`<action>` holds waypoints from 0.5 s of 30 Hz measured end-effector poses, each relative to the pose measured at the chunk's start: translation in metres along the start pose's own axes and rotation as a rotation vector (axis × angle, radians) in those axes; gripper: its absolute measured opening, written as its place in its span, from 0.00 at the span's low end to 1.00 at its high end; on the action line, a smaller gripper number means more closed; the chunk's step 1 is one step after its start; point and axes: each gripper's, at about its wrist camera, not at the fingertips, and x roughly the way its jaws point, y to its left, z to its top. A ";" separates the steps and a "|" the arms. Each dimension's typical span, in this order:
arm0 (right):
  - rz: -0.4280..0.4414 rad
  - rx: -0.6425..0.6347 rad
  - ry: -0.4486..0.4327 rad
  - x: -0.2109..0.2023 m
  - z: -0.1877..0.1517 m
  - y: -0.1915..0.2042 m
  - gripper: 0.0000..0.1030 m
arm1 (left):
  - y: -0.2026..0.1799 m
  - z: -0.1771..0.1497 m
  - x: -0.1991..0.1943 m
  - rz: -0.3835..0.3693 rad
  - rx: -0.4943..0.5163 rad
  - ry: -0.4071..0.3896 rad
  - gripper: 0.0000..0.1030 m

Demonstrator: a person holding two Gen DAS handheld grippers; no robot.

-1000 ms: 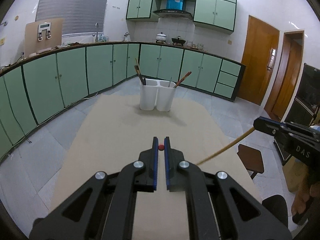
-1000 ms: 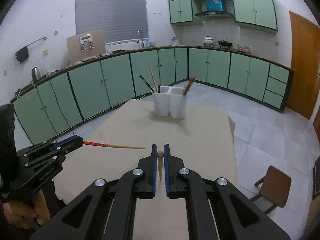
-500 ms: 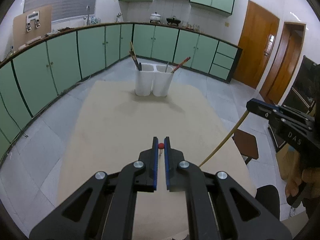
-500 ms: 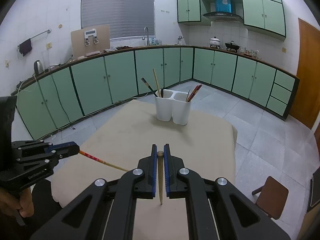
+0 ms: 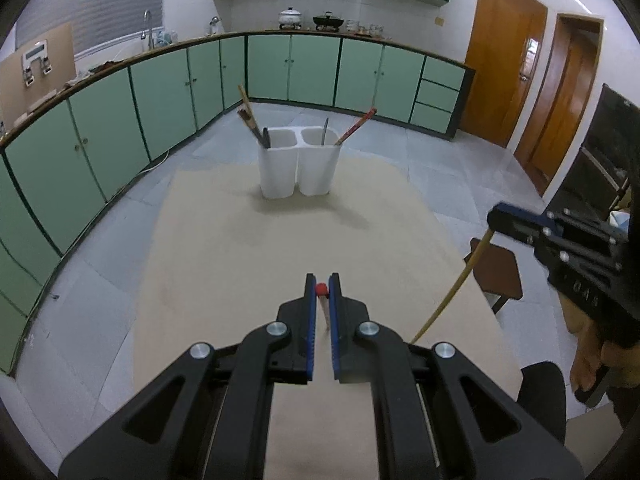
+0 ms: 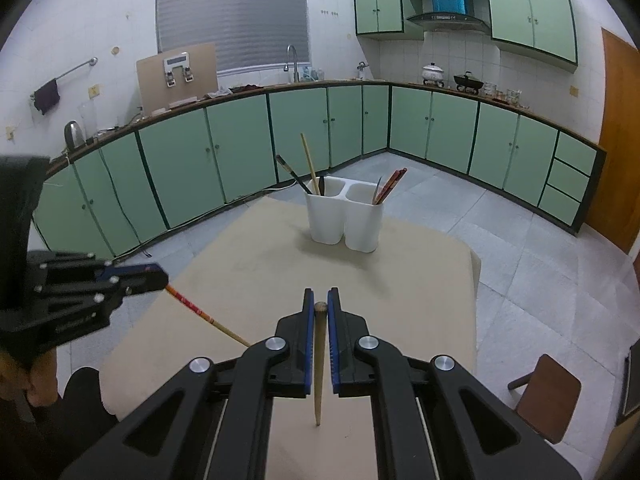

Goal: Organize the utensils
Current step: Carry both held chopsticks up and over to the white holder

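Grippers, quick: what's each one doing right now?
Left gripper: shut on a red-ended chopstick.
Right gripper: shut on a plain chopstick.

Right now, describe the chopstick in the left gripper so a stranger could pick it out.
Start at the tan table with the white two-cup holder. Nearer the camera, the left gripper pinches one chopstick. Its upper part is red-patterned, unlike the plain wooden chopstick in the right gripper.

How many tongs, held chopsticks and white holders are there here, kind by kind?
Tongs: 2, left tongs and right tongs
Chopsticks held: 2, red-ended chopstick and plain chopstick
White holder: 1
Total: 5
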 end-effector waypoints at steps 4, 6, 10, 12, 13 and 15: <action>0.007 0.011 -0.004 0.000 0.003 -0.004 0.06 | -0.004 0.008 0.003 -0.010 0.004 -0.002 0.05; 0.010 0.011 -0.008 -0.001 0.009 -0.005 0.06 | -0.005 0.015 -0.001 -0.014 0.008 -0.007 0.05; 0.010 -0.003 -0.017 -0.004 0.026 -0.008 0.06 | -0.003 0.031 -0.004 -0.037 0.006 0.003 0.05; 0.000 -0.027 -0.030 -0.007 0.042 -0.007 0.06 | 0.001 0.043 -0.007 -0.045 0.002 0.006 0.05; -0.005 -0.037 -0.035 -0.008 0.050 -0.007 0.06 | 0.002 0.049 -0.008 -0.044 0.004 0.003 0.05; -0.013 -0.054 -0.047 -0.009 0.066 -0.006 0.06 | 0.004 0.063 -0.013 -0.034 0.012 -0.011 0.05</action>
